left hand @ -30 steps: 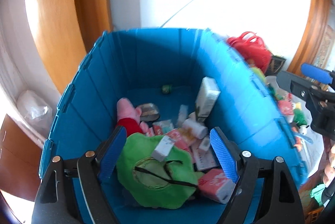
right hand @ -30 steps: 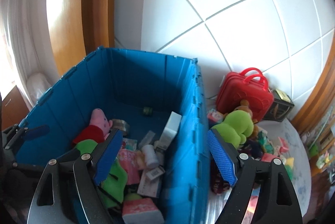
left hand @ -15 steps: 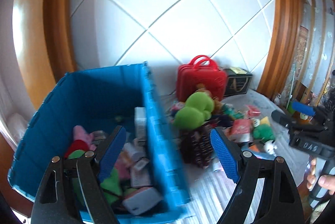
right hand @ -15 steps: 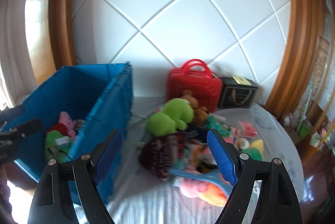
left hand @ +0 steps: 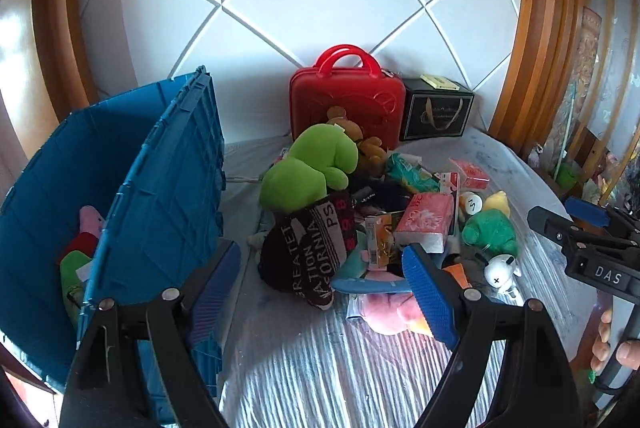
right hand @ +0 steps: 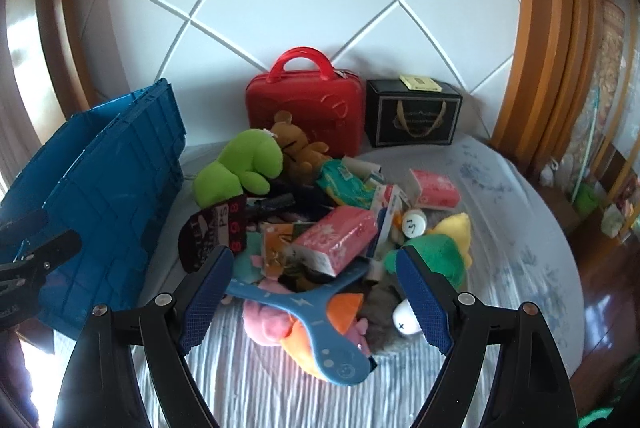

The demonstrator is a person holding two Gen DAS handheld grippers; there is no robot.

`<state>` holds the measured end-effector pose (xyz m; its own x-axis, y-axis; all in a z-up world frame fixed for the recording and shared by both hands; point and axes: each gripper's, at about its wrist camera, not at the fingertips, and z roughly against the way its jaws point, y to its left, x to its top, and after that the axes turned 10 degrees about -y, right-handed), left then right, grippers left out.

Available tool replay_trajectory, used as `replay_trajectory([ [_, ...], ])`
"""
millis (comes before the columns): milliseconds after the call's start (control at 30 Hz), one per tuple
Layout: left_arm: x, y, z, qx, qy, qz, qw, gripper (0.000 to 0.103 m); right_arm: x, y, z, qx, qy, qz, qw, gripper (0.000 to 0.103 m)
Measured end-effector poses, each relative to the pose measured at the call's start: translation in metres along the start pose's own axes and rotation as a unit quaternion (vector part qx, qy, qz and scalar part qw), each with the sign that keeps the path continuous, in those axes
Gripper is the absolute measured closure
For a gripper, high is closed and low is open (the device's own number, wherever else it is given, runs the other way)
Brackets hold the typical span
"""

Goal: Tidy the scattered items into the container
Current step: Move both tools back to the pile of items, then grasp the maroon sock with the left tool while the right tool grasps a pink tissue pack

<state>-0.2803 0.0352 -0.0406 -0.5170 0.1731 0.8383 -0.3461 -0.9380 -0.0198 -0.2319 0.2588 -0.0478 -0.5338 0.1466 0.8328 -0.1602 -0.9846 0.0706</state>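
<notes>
I am looking at one blue crate (left hand: pixel 160 196) sitting to the left of my left tongs (left hand: pixel 322 288), and I am counting two soft toys showing inside it, one pink and one green; the rest of its inside is hidden by its wall. Ahead of both tongs one heap of loose items is lying on the striped cloth (left hand: pixel 320 368): one lime-green plush (right hand: pixel 240 168), one brown bear (right hand: pixel 296 144), one dark lettered sock (left hand: pixel 312 248), two pink packets that I can make out (right hand: pixel 336 236), one darker green plush (right hand: pixel 436 252), one yellow plush (right hand: pixel 456 228), one small white figure (left hand: pixel 500 270) and one blue boomerang-shaped toy (right hand: pixel 312 312). Beyond the heap, one red case (right hand: pixel 308 104) and one black box (right hand: pixel 412 116) are standing against the white wall. My left tongs are gaping wide and gripping nothing, the heap's near edge lying between and beyond the fingers. My right tongs (right hand: pixel 316 292) are gaping just as wide and carrying nothing, hovering above the boomerang toy, which is showing between the two blue pads (right hand: pixel 420 296). From the left camera the right tongs are showing at the far right, well apart from the heap.
</notes>
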Motion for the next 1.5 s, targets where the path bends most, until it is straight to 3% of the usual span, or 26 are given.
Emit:
replay_trajectory([
  [267,-0.026,0.006,-0.093,-0.005,0.048,0.013,0.9988,0.020,-0.019,-0.026,-0.065,-0.033,0.058,-0.045,0.997,0.019],
  [467,-0.065,0.001,-0.156,0.006,0.088,0.021,0.9959,0.020,-0.042,-0.045,-0.121,-0.026,0.113,-0.087,0.990,0.019],
  [767,-0.083,-0.001,-0.224,0.042,0.110,0.030,0.9925,0.020,-0.054,-0.078,-0.210,-0.002,0.178,-0.148,0.973,0.019],
  [1000,-0.095,0.000,-0.263,0.020,0.142,0.033,0.9892,0.018,-0.065,-0.080,-0.260,0.028,0.211,-0.192,0.958,0.016],
  [1133,-0.095,0.000,-0.265,0.012,0.138,0.029,0.9899,0.019,-0.070,-0.066,-0.269,0.045,0.214,-0.183,0.958,0.016],
  [1267,-0.097,-0.003,-0.266,0.010,0.134,0.039,0.9902,0.039,-0.071,-0.053,-0.267,0.037,0.210,-0.158,0.964,0.023],
  [1333,-0.095,-0.009,-0.261,0.017,0.122,0.026,0.9921,0.055,-0.070,-0.050,-0.262,0.032,0.205,-0.146,0.967,0.027],
  [1367,-0.093,-0.010,-0.257,0.027,0.115,0.019,0.9928,0.069,-0.069,-0.048,-0.259,0.030,0.201,-0.140,0.969,0.029],
  [1500,-0.085,-0.003,-0.246,0.046,0.109,0.025,0.9927,0.075,-0.062,-0.037,-0.240,0.028,0.175,-0.105,0.979,0.034],
])
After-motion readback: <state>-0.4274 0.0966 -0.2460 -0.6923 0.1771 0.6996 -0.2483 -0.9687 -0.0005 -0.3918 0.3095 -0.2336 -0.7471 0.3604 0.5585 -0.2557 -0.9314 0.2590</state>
